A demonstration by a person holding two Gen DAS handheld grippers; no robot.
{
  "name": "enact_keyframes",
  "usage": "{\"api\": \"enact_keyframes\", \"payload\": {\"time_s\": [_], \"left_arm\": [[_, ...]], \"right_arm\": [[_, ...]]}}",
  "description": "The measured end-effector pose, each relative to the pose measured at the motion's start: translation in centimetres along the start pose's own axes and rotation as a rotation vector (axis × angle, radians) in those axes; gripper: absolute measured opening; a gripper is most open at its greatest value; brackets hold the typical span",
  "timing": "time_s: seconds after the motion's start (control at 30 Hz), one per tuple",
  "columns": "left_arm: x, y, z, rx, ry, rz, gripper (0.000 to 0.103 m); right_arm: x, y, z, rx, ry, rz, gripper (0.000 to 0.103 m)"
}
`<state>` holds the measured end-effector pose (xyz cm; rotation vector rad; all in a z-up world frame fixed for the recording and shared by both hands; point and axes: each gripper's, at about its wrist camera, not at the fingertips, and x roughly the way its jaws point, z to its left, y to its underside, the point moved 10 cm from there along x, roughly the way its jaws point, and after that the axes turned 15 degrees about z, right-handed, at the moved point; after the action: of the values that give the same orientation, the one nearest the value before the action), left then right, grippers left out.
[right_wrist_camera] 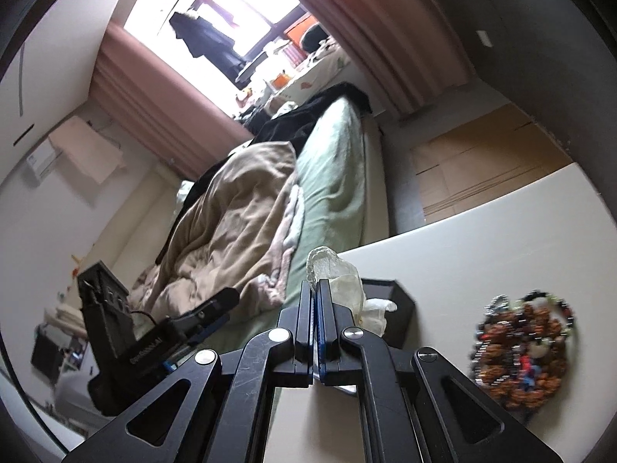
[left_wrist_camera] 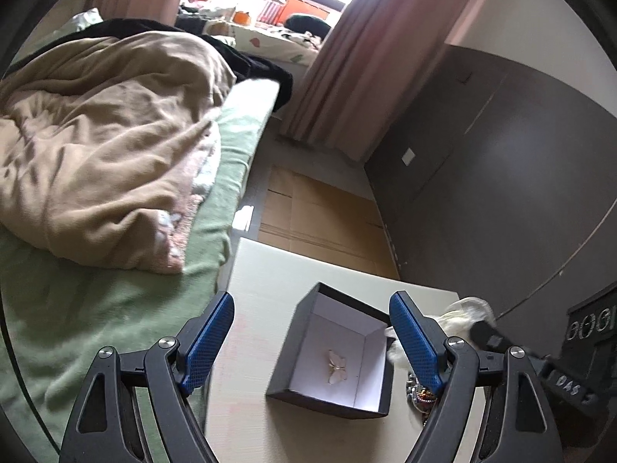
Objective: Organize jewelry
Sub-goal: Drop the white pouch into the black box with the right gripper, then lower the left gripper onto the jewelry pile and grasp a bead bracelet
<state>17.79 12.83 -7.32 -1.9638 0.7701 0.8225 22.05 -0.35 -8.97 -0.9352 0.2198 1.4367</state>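
The left gripper (left_wrist_camera: 311, 318) is held above the cream table (left_wrist_camera: 262, 293) with its blue-padded fingers (left_wrist_camera: 211, 343) spread wide apart; nothing is gripped between them. Framed between the fingers, a dark open-topped jewelry box (left_wrist_camera: 308, 316) with a white lining is seen resting on the table. A pale butterfly-shaped brooch (left_wrist_camera: 336, 365) lies flat on the box floor, near its centre.

The right gripper (right_wrist_camera: 317, 289) is seen with its fingers pressed together on a thin white fabric pouch (right_wrist_camera: 335, 270), which is crumpled and projects up and to the right of the fingertips. In the left wrist view the same pouch (left_wrist_camera: 468, 312) is seen just beyond the right edge of the box, held above the table.

A heap of beaded bracelets (right_wrist_camera: 524, 343), mostly orange-brown with dark and multicoloured beads, lies on the table (right_wrist_camera: 501, 231) to the right of the box (right_wrist_camera: 401, 301). Part of this heap (left_wrist_camera: 420, 391) is visible beside the box, behind the left gripper's right finger.

A bed with a green sheet (left_wrist_camera: 96, 328) and a beige duvet (left_wrist_camera: 108, 135) stands just beside the table.
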Motion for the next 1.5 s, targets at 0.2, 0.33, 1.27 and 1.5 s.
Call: {"api": "enact_keyframes", "payload": {"time_s": [0.2,0.33,1.27,1.5], "left_arm": [[-0.7,-0.2,1.5,-0.032,-0.002,-0.007,0.083],[-0.9,-0.2,1.9,-0.045,0.007,-0.007,0.083],[-0.2,2.5,-3.0,0.088,0.014,0.035,0.083],[0.4,4.9,-7.2,0.187,0.05,0.056,0.083]], "right_arm": [[2.7,0.8,0.4,-0.002,0.0,0.04,0.003],[4.5,1.5,0.0,0.008,0.009,0.072,0.003],[-4.3,3.8,-6.6,0.172,0.178,0.029,0.068],[-8.1,5.0,-9.8,0.235,0.255,0.016,0.068]]}}
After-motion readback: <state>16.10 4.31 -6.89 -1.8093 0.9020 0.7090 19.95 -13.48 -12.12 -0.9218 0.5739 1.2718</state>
